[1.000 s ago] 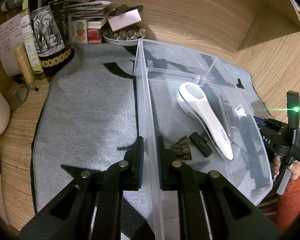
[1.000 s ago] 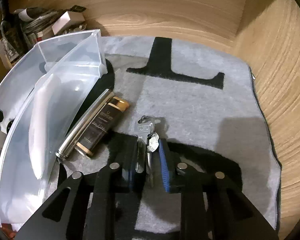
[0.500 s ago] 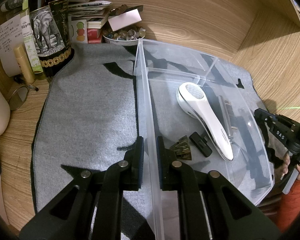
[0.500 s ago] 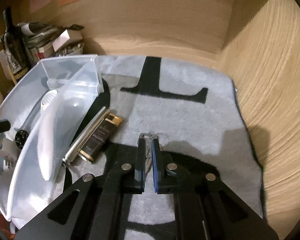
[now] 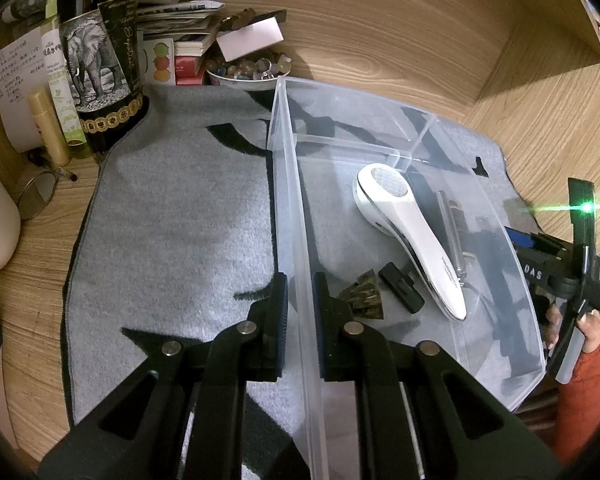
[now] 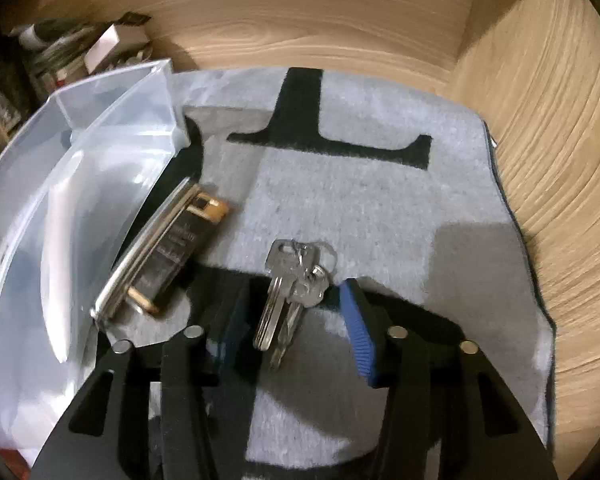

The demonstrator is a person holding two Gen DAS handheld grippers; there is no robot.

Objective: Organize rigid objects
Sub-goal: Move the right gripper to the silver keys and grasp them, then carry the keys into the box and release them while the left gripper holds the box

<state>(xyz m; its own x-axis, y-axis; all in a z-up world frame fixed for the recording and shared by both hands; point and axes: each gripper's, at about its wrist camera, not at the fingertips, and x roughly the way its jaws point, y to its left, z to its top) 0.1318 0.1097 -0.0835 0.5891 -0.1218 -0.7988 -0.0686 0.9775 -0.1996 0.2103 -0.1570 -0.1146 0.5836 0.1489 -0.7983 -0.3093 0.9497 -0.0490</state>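
My left gripper (image 5: 300, 300) is shut on the near left wall of a clear plastic bin (image 5: 290, 200), one finger inside and one outside. In the bin lie a white handheld device (image 5: 412, 240), a small black piece (image 5: 400, 288) and a dark patterned chunk (image 5: 364, 296). My right gripper (image 6: 292, 316) is open, with a bunch of silver keys (image 6: 292, 284) lying on the grey mat (image 6: 360, 208) between its fingers. A black and gold lighter (image 6: 180, 248) and a silver metal bar (image 6: 140, 256) lie beside the bin's outer wall (image 6: 112, 184).
A dark bottle with an elephant label (image 5: 100, 60), a small tube (image 5: 48, 124), a bowl of stones (image 5: 248, 72) and stacked papers (image 5: 180, 28) crowd the back left. A round mirror (image 5: 36, 196) lies at the left. Wooden walls enclose the back and right (image 6: 560, 160).
My right gripper went from half shut around the keys to nearly shut, and now stands wide open with the keys lying on the mat. The left gripper has not moved.
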